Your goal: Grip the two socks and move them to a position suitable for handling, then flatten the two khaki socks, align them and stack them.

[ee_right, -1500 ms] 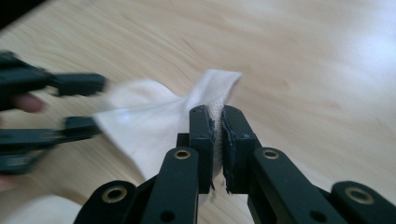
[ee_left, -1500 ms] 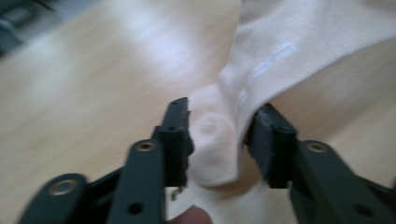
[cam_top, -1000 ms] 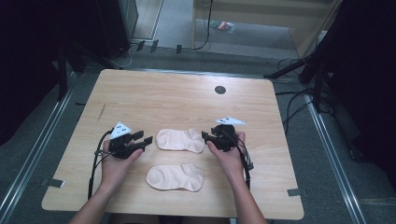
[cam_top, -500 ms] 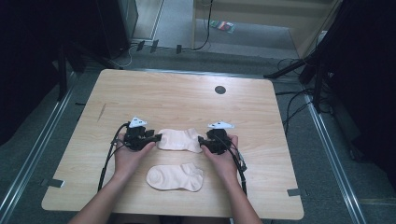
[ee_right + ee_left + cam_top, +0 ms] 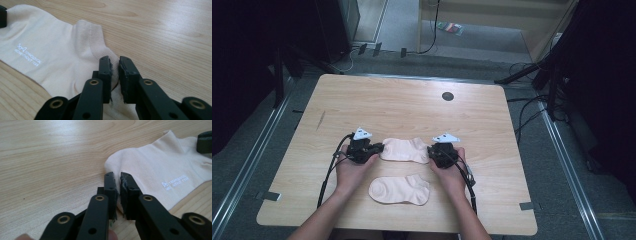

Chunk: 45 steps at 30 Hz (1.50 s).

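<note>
Sock (image 5: 404, 150) pinched at both ends by L gripper (image 5: 379, 148) & R gripper (image 5: 430, 151); wood table (image 5: 402, 105).

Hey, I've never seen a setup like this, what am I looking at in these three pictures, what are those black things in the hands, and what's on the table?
A person sits at a wooden table and holds a hand-held tool in each hand. Each tool has two black jaws that pinch like tongs. One picture comes from a camera above the table. The other two come from small cameras riding on the tools, looking along their jaws.

Two pale socks lie on the table. The left gripper and the right gripper sit at opposite ends of the farther sock. In the left gripper view its jaws are nearly closed on one edge of that sock; in the right gripper view the other pair pinches the cuff end. The nearer sock lies untouched between the forearms.
</note>
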Tool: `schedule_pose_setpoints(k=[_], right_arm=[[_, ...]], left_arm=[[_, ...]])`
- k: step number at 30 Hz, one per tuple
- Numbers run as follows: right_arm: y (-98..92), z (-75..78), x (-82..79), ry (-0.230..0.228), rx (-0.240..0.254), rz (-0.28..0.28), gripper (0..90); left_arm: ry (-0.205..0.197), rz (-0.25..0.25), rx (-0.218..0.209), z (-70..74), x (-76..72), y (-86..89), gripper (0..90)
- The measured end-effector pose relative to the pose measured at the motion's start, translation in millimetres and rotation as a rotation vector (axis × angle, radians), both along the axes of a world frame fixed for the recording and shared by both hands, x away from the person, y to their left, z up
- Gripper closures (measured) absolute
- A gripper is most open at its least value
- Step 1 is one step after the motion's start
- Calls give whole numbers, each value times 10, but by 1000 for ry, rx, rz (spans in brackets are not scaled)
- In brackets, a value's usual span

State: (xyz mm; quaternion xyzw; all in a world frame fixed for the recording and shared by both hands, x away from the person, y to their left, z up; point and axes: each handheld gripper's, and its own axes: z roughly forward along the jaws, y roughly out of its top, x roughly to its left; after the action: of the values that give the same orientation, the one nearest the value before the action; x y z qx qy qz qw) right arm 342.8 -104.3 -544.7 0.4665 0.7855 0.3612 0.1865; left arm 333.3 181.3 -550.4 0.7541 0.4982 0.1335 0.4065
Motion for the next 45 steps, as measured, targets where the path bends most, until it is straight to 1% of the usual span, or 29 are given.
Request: schedule_pose_setpoints(k=[2,3,4,7,8,11,14,19,20,21,23,24,26,27,28,30,32,33,35,36,40,45], right_arm=[[-9,-20,-23,-23,-2,14,840],[-7,-34,-39,-43,-5,25,845],[-8,-53,-59,-66,-8,34,856],[4,-55,-78,-75,-20,32,868],[7,-55,-79,-76,-21,32,871],[-6,-54,-71,-58,4,16,875],[5,-55,-75,-69,-8,18,875],[14,-55,-82,-74,-19,19,876],[14,-55,-81,-71,-14,15,876],[-2,-53,-69,-55,9,7,878],[-31,-50,-48,-41,28,5,881],[-33,-47,-48,-47,18,-4,882],[-22,-42,-57,-54,2,-2,884],[-14,-34,-65,-58,0,-1,884],[-12,-20,-73,-61,6,-1,884],[-8,47,-99,-67,36,-10,885],[2,107,-117,-79,40,-8,886],[5,132,-122,-84,44,-10,886],[13,211,-140,-89,53,-7,886],[22,272,-159,-105,56,-11,887],[48,392,-192,-117,71,-11,887],[77,509,-243,-125,83,-7,887]], left_arm=[[1,2,-27,-21,-3,23,864],[7,5,-35,-21,-4,39,869],[7,5,-38,-23,-4,41,873],[-2,-7,-31,-22,-28,31,883],[-5,-10,-26,-21,-33,28,886],[-5,-12,-25,-22,-34,29,889],[-1,-11,-37,-24,-31,33,890],[-6,-11,-28,-22,-34,30,891],[-5,-13,-28,-21,-35,30,891],[-6,-13,-28,-20,-36,29,892],[-18,-15,-31,-19,-40,25,893],[-19,-19,-33,-16,-41,28,894],[-21,-19,-36,-2,-47,32,894],[-31,-20,-37,7,-53,33,894],[-42,-20,-31,19,-59,35,894],[-48,-19,-39,49,-67,47,895],[-54,-14,-44,79,-73,57,895],[-63,-13,-46,109,-86,62,895],[-73,-13,-63,176,-114,67,895],[-75,-16,-67,200,-123,69,895],[-89,-30,-72,305,-172,71,895],[-111,-28,-70,424,-247,87,895]])
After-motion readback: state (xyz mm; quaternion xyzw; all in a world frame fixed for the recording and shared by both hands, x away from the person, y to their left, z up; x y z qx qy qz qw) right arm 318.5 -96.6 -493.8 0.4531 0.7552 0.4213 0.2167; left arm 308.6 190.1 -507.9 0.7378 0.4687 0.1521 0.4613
